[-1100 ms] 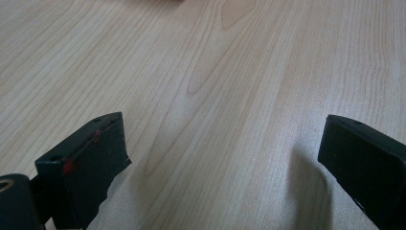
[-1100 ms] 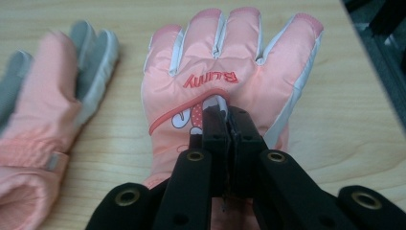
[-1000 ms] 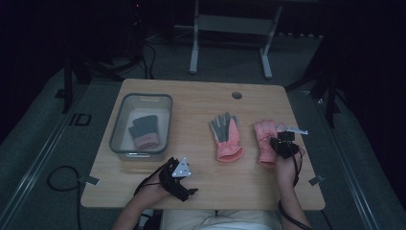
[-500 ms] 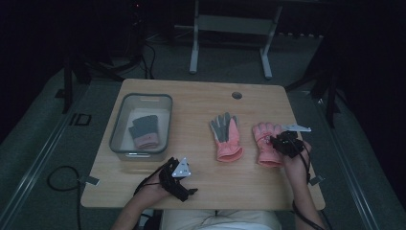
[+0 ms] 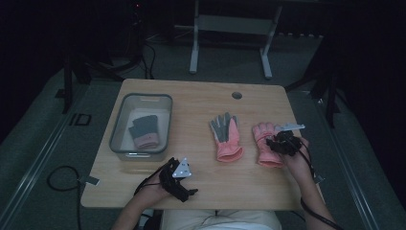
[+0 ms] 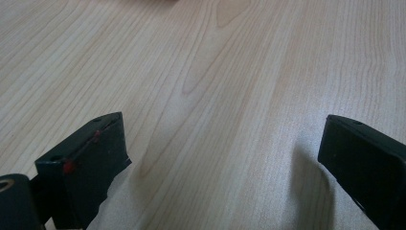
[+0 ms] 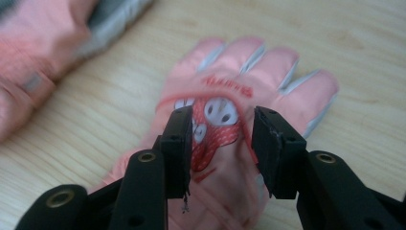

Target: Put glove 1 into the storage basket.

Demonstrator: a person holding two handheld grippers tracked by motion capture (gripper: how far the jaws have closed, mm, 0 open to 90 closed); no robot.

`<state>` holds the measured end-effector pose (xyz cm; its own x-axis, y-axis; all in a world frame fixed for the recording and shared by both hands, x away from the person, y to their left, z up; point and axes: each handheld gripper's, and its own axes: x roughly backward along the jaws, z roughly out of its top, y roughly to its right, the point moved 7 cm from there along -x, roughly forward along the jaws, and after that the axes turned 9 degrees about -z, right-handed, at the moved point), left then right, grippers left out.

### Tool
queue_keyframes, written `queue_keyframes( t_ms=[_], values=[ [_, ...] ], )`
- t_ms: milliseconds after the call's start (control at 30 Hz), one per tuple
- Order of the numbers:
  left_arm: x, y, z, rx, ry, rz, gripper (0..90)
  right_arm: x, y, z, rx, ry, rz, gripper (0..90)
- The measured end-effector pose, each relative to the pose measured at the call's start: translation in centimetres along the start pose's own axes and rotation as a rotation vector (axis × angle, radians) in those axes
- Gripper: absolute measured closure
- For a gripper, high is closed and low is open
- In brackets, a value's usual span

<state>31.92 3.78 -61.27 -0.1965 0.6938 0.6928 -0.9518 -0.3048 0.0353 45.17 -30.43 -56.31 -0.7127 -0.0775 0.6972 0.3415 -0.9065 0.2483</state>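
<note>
From up top, we've got the right hand-held gripper (image 5: 282,142) sitting right over the right pink glove (image 5: 266,146) near the desk's (image 5: 201,98) right edge, while the left hand-held gripper (image 5: 178,176) rests well apart by the near edge, so the right hand is clearly the closer one. That glove's long axis runs from cuff near us to fingers pointing away, and a second pink glove (image 5: 226,136) lies just beside it. Over in the left gripper view, we see jaws spread wide above bare wood, holding nothing. Then the right gripper view: jaws partly open, straddling the printed back of the right pink glove (image 7: 225,143) with fabric between them, not yet pinched as far as we can tell, fingers pointing straight ahead.
</note>
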Motion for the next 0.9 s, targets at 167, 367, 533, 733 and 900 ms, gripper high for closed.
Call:
queue_keyframes(
  t_ms=[167, 367, 533, 733, 900],
  values=[
    [0.0, 0.0, -0.1, -0.008, -0.009, 0.000, 2.5, -0.6, -0.5, -0.8, 0.024, 0.012, -0.042, 57.6],
    [-0.1, -0.1, -0.1, -0.004, -0.010, 0.000, 2.5, -0.8, -0.7, -1.0, 0.006, 0.011, -0.049, 55.7],
    [-0.1, 0.0, -0.1, -0.005, -0.012, 0.002, 2.5, -1.0, -0.8, -1.2, -0.051, -0.012, -0.048, 79.7],
    [-0.1, 0.0, -0.1, -0.004, -0.012, 0.001, 2.5, -0.6, -0.8, -0.7, -0.087, -0.003, -0.053, 86.7],
    [0.0, -0.1, -0.2, -0.005, -0.013, -0.002, 2.5, 1.2, -0.5, 1.1, -0.112, 0.036, -0.070, 87.3]
  ],
)
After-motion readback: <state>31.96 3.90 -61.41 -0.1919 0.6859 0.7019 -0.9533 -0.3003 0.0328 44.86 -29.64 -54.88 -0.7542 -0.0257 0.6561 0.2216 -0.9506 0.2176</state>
